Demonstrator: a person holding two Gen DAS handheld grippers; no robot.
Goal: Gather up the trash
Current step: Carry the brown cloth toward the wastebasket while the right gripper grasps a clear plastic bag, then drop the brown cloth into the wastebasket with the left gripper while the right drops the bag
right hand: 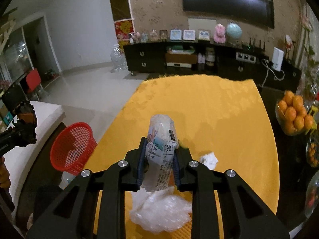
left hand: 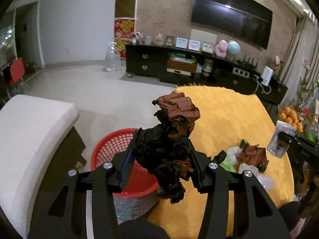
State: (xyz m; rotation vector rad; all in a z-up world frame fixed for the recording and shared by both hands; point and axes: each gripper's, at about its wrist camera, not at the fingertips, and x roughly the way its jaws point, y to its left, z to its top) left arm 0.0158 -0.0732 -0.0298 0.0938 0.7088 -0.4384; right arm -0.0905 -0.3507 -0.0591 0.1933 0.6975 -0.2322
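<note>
Now the left gripper (left hand: 159, 159) pinches a crumpled brown-and-black paper wad (left hand: 171, 135) above the red mesh basket (left hand: 111, 149); the right gripper (right hand: 159, 159) clamps what looks like a printed clear plastic wrapper (right hand: 160, 151).

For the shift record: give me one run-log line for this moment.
left hand-held gripper: shut on crumpled brown paper | right hand-held gripper: shut on plastic wrapper | red basket: beside table

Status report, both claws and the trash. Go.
Left claw shut on crumpled dark paper, above red basket. Right claw shut on plastic wrapper. More trash on yellow table. Path unobstructed.
</note>
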